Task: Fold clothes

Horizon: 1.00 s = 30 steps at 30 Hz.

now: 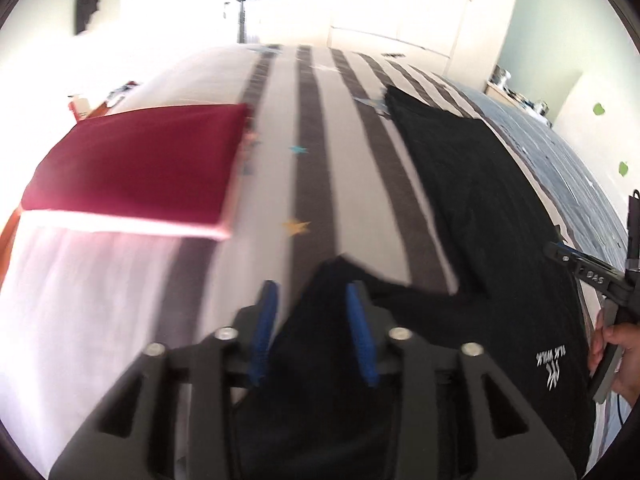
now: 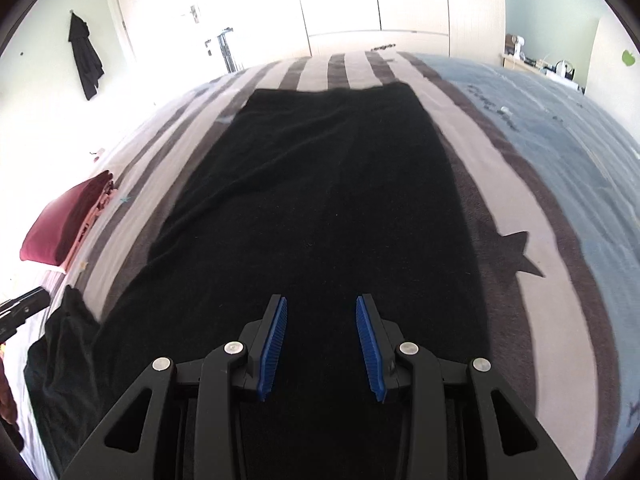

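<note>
A striped bed [image 2: 516, 184] carries the black garment [image 2: 328, 200], spread lengthwise toward twelve o'clock, its far hem short of the bed's end. Bare stripes separate it from folded maroon clothes [image 1: 136, 164] at ten o'clock. Both the left gripper [image 1: 312, 316] and right gripper [image 2: 322, 340] have fingers spread, pinching nothing.

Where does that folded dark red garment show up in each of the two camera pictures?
Left wrist view: the folded dark red garment fills the left middle, on the striped bedspread.
Right wrist view: the same garment is small at the far left edge, left of the black garment.
Shared landmark: the black garment spread on the bed.
</note>
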### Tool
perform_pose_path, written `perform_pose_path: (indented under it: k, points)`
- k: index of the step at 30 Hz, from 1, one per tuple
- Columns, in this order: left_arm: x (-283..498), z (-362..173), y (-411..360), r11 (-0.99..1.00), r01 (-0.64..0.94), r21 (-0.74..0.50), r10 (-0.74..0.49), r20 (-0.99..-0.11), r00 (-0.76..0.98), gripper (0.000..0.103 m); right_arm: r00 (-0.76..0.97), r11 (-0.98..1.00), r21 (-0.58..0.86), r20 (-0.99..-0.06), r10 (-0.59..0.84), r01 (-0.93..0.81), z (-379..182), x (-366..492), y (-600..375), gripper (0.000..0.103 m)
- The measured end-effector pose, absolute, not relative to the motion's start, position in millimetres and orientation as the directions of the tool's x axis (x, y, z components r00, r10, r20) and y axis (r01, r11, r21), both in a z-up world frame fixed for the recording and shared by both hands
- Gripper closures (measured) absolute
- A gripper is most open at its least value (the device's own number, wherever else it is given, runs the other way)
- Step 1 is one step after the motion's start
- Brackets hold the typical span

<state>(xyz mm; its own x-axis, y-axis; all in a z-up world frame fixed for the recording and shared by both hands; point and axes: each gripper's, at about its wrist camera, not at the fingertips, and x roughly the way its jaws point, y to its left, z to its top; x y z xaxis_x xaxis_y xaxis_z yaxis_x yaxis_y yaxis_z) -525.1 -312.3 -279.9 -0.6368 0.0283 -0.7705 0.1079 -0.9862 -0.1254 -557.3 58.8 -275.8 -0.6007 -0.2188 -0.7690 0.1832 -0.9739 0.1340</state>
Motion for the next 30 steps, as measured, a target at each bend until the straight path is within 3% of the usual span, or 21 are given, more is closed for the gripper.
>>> perform_pose_path:
  k: [2, 12, 18, 24, 25, 27, 30]
  points:
    - [-500, -276, -332, -0.981, 0.137, -0.140, 0.021, -0.771, -0.636, 0.048, -0.610, -0.973, 0.131, -0.760, -0.223, 0.192, -266, -538, 62, 0.070]
    - [-414, -298, -379, -0.947, 0.214, -0.240, 0.068, -0.799, -0.597, 0.048, -0.599, -0.980, 0.130, -0.777, -0.195, 0.151, -249, -436, 79, 0.068]
    - [-414, -328, -378, -0.938, 0.200, -0.283, 0.135, -0.829, -0.543, 0.048, -0.572, -0.987, 0.131, -0.804, -0.161, 0.093, -257, -405, 84, 0.068]
    - [-410, -338, -369, -0.944, 0.204, -0.260, 0.103, -0.818, -0.565, 0.049, -0.557, -0.989, 0.124, -0.817, -0.149, 0.083, -269, -400, 84, 0.068]
    - [-410, -337, -367, -0.946, 0.199, -0.256, 0.102, -0.816, -0.568, 0.052, -0.555, -0.989, 0.127, -0.818, -0.151, 0.082, -270, -400, 84, 0.068]
    - [-410, -335, -366, -0.945, 0.196, -0.263, 0.109, -0.815, -0.569, 0.077, -0.550, -0.988, 0.133, -0.820, -0.157, 0.084, -272, -402, 86, 0.068]
    - [-410, -332, -365, -0.941, 0.198, -0.273, 0.117, -0.816, -0.566, 0.096, -0.552, -0.987, 0.131, -0.818, -0.161, 0.094, -271, -404, 90, 0.068]
